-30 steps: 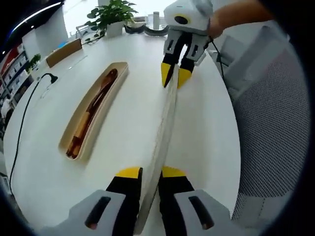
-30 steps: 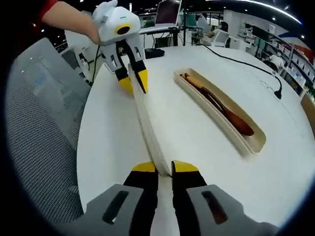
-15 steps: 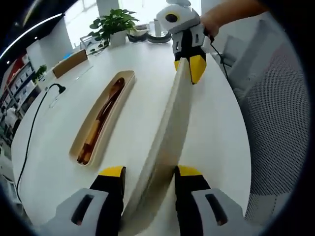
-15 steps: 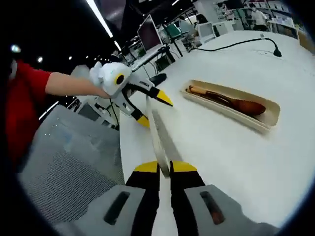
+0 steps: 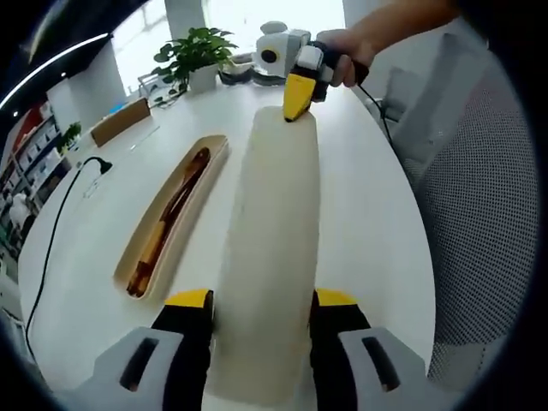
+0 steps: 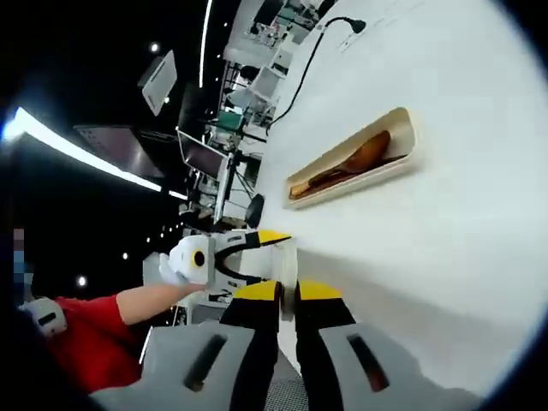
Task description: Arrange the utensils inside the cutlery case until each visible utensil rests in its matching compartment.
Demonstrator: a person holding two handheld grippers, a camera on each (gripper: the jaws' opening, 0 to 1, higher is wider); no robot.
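A long cream lid point(image 5: 270, 240) of the cutlery case runs between my two grippers, its broad face turned up toward the left gripper view. My left gripper point(image 5: 264, 300) is open, its jaws standing wide on either side of the lid's near end. My right gripper point(image 5: 295, 94) is shut on the lid's far end, and a hand holds it. In the right gripper view, my right gripper point(image 6: 288, 291) pinches the lid point(image 6: 287, 265) edge-on, with my left gripper point(image 6: 257, 257) just beyond. The cream case tray point(image 5: 190, 214) lies to the left on the white table, holding brown wooden utensils point(image 5: 167, 214).
A potted plant point(image 5: 193, 38) and a wooden block point(image 5: 120, 120) stand at the table's far side. A black cable point(image 5: 51, 197) runs along the left. A grey mesh chair point(image 5: 479, 214) is off the table's right edge. A person's red sleeve point(image 6: 86, 342) is low in the right gripper view.
The lid has turned from edge-on to broad face up. My left jaws have spread apart from their pinch on its edge. The right gripper has rolled strongly with the lid.
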